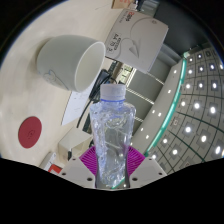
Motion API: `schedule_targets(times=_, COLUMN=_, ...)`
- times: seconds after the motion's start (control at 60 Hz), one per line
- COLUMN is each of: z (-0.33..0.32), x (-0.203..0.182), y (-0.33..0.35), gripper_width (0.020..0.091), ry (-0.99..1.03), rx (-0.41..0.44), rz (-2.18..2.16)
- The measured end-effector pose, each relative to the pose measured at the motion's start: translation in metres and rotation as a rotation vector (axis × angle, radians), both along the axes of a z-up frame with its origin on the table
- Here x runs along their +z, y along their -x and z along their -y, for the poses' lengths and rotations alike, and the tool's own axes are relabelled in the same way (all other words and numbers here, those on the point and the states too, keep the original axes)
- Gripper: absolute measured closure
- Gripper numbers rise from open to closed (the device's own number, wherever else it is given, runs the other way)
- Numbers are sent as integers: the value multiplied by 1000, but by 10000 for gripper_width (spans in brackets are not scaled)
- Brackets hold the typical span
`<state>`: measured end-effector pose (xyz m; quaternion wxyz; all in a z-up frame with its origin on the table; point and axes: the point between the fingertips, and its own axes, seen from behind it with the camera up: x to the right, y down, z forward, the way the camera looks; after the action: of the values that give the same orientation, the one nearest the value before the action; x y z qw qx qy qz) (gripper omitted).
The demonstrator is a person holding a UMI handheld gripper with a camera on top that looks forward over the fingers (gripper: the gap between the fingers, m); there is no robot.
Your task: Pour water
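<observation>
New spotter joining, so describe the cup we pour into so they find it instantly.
Start at the clear water bottle held in the claw. Just beyond its cap, up and left, is the white cup, tipped with its mouth showing; it is the only round open vessel there.

The bottle [111,140] between the fingers is clear plastic with a ribbed, diamond-faceted surface that catches pale bluish-white glints; its cap is translucent white. Both finger pads [91,160] are magenta, showing at either side of the bottle's lower part and tinting its base purple. Beyond the bottle and to the left, the mug [68,60] is plain white outside and cream-grey inside. To the left of the fingers, the tabletop [40,105] is off-white and carries 1 solid red disc [32,130]. Farther ahead lies a white box [138,38] with small dark print. To the right, a dark grey surface [195,110] bears regular rows of white dots, edged by a thin green line.
</observation>
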<state>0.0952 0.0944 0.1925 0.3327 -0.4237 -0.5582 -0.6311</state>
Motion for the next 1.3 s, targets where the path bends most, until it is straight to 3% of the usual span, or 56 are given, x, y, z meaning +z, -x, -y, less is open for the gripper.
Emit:
schedule_targets(times=0.383, z=0, x=-1, y=14, gripper_width=768, ry=19, rx=41, rz=-67)
schedule_targets(times=0.667, z=22, x=31, y=-2, gripper_width=764, ry=13, rx=-26, rz=-848)
schedule_targets(times=0.783, z=34, x=36, y=1, gripper_width=765, ry=43, rx=-17, rz=-1203)
schedule_targets(times=1.033, z=41, x=-8, y=-15, gripper_width=765, ry=150, rx=-100, rz=-1734)
schedule_targets(times=1.3, z=37, x=-79, y=-16, gripper_width=765, ry=251, rx=-129, rz=-1884)
